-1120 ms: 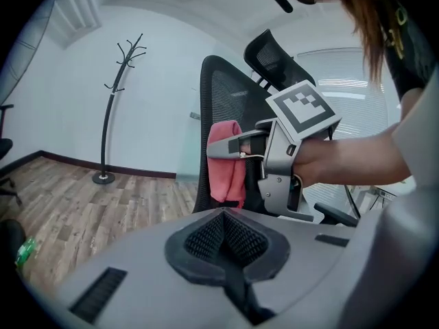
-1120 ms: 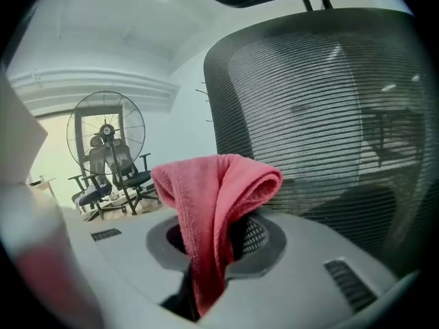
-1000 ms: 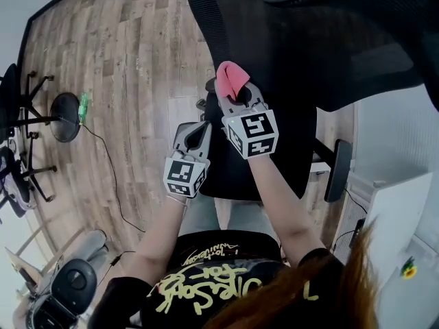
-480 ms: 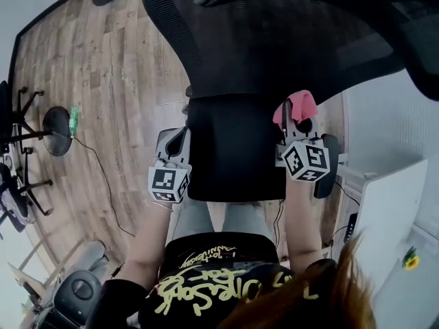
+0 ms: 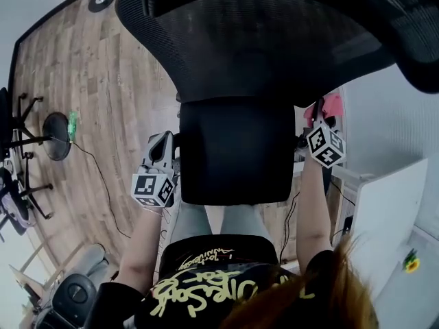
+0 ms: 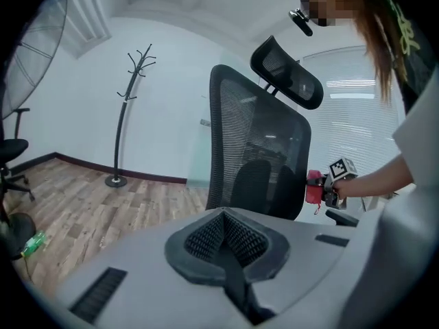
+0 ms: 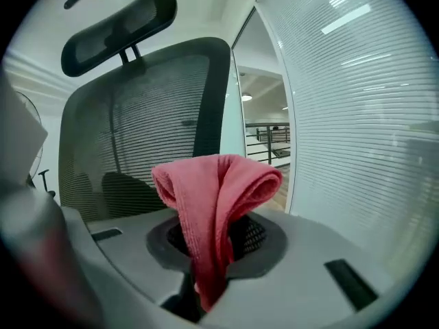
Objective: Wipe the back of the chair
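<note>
Your right gripper (image 5: 322, 117) is the one that matters: its jaws are clamped tight on the folded pink cloth (image 7: 216, 204), which stands up out of them in a loop. The mesh chair back (image 7: 137, 129) is ahead of those jaws and off to their left, near but apart from the cloth as far as the right gripper view shows. Its long axis runs upright, with the headrest (image 7: 116, 26) above. So the cloth has to go forward and leftward to meet the mesh, then travel along that upright line.

Your left gripper (image 5: 163, 140) has its jaws pressed together with nothing between them. The back is ahead of them too, but farther off.

No brand shows on the chair. The yellow lettering on your shirt (image 5: 206, 286) cannot be read.
</note>
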{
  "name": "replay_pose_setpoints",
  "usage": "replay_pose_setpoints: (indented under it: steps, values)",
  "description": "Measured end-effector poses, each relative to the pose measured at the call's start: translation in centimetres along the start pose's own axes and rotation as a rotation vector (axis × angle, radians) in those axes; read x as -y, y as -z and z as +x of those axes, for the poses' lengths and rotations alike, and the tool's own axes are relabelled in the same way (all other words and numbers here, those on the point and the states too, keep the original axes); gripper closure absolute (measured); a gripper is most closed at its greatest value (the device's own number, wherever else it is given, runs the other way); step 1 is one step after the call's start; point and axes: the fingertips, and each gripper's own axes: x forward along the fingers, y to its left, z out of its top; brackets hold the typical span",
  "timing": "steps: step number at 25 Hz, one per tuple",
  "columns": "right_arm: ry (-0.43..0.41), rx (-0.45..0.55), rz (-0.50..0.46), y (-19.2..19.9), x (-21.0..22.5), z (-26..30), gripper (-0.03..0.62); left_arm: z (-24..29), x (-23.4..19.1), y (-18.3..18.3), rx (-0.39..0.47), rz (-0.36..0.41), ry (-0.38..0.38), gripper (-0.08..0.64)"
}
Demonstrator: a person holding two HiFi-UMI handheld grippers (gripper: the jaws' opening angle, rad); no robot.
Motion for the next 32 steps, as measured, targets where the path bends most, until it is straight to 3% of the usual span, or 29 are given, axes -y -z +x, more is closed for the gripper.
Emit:
replay_pose_setpoints:
  steps: [6, 12, 20, 32]
  values:
    - [0.015, 0.048, -0.049, 0.3, -0.2, 0.4, 0.52, -0.8, -1.1, -0.1, 0.017, -0.047, -0.066, 0.568]
    - [0.061, 0.047, -0.036, 0.6, -1.4, 0.2, 0.518, -0.7, -1.1, 0.3, 0.016, -0.022, -0.101, 0.568]
    - [-0.1, 0.027, -0.128, 2.4, -9.5, 0.7, 0.518, -0.5, -0.8, 0.3, 0.014, -0.007, -0.103, 0.568]
    - [-0.196, 0.006, -0.147, 4.1, -16.8, 0.6, 0.52, -0.5, -0.7, 0.0, 0.033, -0.001, -0.088, 0.568]
